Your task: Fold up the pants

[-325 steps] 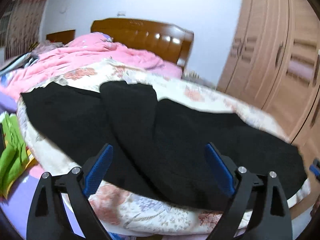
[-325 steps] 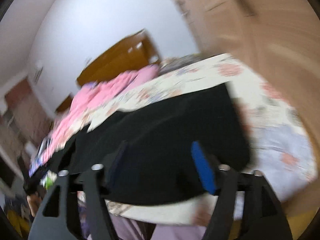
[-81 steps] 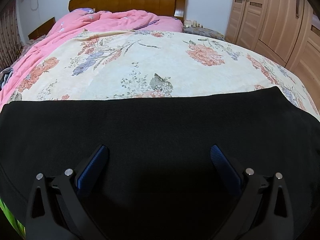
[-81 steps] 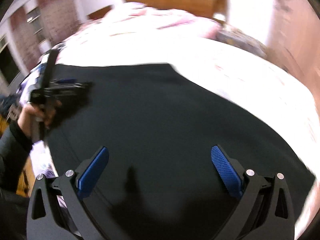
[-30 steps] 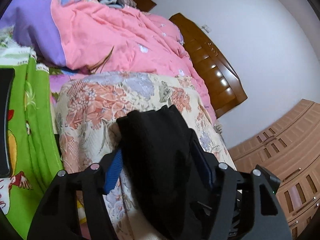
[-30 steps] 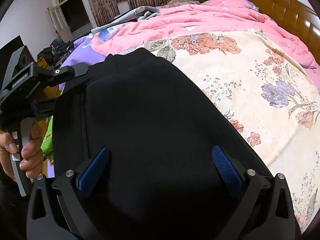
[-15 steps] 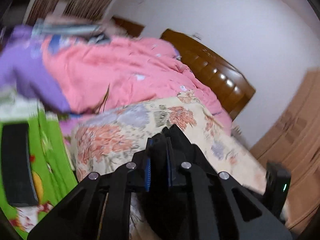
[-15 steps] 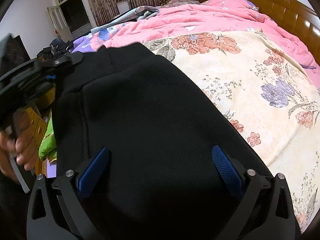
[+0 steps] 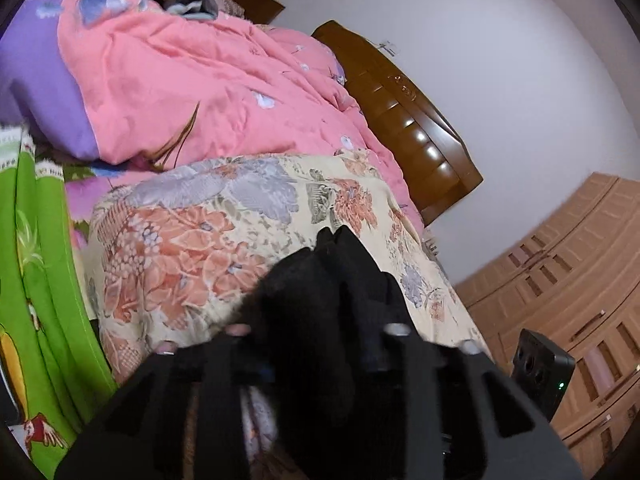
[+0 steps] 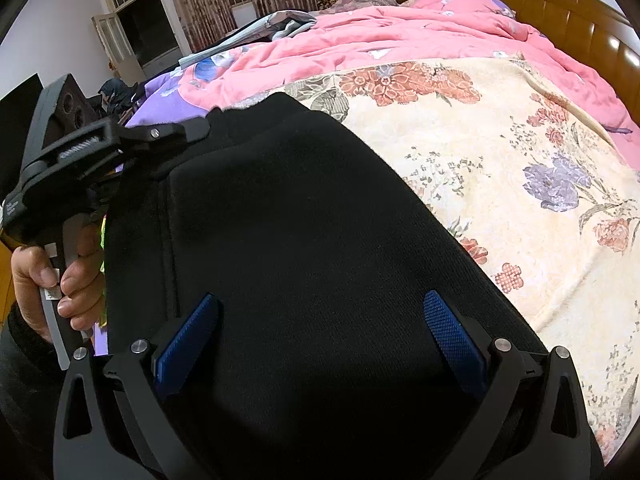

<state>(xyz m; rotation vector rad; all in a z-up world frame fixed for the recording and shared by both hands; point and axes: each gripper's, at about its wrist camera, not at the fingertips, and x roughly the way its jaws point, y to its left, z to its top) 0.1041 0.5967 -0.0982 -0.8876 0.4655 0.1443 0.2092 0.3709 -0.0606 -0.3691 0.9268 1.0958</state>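
1. Pants (image 10: 304, 240): one pair, black knit, lying across the near edge of the bed (image 10: 520, 200), on the floral blanket (image 10: 460, 152). Already doubled lengthwise by the look of it, with a seam line running down the left side.
2. Handling, my read: soft, limp, light to medium weight. No stiffness, so it will sag and drape from any pinch point. Textured knit should grip well on the pads, with low slip risk.
3. Left gripper (image 9: 316, 360): clamped on a bunched end of the pants; its jaws have just been closing and then eased slightly, with fabric between them. The wad is thick, so the hold may catch only some layers.
4. Right gripper (image 10: 320, 336): jaws wide apart, hovering over the cloth, holding nothing.
5. Where to grab, I'd say: the hem or waistband edge, all layers together, near a corner. One gripper per corner keeps the fold line straight.
6. Count: one pair of pants, two grippers, one floral blanket, one pink quilt (image 10: 360, 36) behind.
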